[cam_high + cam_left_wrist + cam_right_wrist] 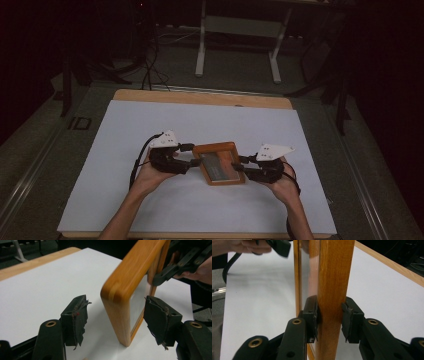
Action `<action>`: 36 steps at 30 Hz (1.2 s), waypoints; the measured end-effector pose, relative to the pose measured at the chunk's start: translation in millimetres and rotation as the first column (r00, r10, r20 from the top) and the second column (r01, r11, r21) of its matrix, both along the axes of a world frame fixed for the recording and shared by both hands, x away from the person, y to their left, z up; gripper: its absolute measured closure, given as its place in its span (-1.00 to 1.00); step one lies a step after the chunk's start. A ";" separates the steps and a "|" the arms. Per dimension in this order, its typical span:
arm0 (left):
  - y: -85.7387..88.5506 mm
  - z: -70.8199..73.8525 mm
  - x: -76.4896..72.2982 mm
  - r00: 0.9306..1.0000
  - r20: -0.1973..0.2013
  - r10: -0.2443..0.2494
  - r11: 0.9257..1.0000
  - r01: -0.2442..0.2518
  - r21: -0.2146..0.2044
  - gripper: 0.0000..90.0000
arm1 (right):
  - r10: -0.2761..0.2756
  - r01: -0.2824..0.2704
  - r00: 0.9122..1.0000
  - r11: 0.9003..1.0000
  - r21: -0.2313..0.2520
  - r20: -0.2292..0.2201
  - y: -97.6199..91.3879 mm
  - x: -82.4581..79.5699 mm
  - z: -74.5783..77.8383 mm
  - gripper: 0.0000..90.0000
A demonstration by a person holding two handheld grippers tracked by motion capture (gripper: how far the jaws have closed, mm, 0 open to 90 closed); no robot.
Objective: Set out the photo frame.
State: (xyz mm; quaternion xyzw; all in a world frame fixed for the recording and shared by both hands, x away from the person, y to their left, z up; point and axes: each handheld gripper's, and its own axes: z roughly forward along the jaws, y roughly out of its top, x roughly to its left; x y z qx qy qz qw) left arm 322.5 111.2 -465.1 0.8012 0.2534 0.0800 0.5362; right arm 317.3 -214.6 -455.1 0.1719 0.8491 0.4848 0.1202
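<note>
Your right gripper (329, 320) has its jaws clamped on one side of the wooden frame (219, 163), which stands on the white worktop (150, 125). Your left gripper (116, 320) has its jaws open, straddling the frame's other edge without pressing it.

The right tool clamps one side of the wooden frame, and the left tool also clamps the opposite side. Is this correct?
Not quite. The left tool is open: in the left gripper view its pads stand apart from the wooden frame. The right tool does clamp its side.

A dim room: grey floor (45, 165), white-legged desk frame (239, 30) behind the white-topped wooden table (150, 95).
</note>
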 end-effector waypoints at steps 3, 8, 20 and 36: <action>-5.9 -8.2 0.7 1.000 -0.017 -0.007 1.000 0.007 -0.007 -0.20 | -0.002 0.002 1.000 1.000 0.000 0.001 0.1 -0.3 -0.1 0.52; -16.6 -18.4 1.2 0.999 -0.039 -0.015 1.000 0.015 0.005 -0.20 | -0.002 0.002 1.000 1.000 0.002 0.000 -0.3 -0.5 -0.4 0.52; -39.7 -32.5 -2.8 0.999 -0.038 -0.033 0.997 0.036 0.070 0.16 | 0.009 -0.009 1.000 1.000 -0.001 -0.005 -5.0 -0.6 -2.3 0.52; -40.4 -29.9 -3.5 0.997 -0.059 -0.049 0.998 0.051 0.036 0.31 | 0.021 -0.020 0.998 1.000 0.018 -0.055 -14.4 4.1 -7.1 0.48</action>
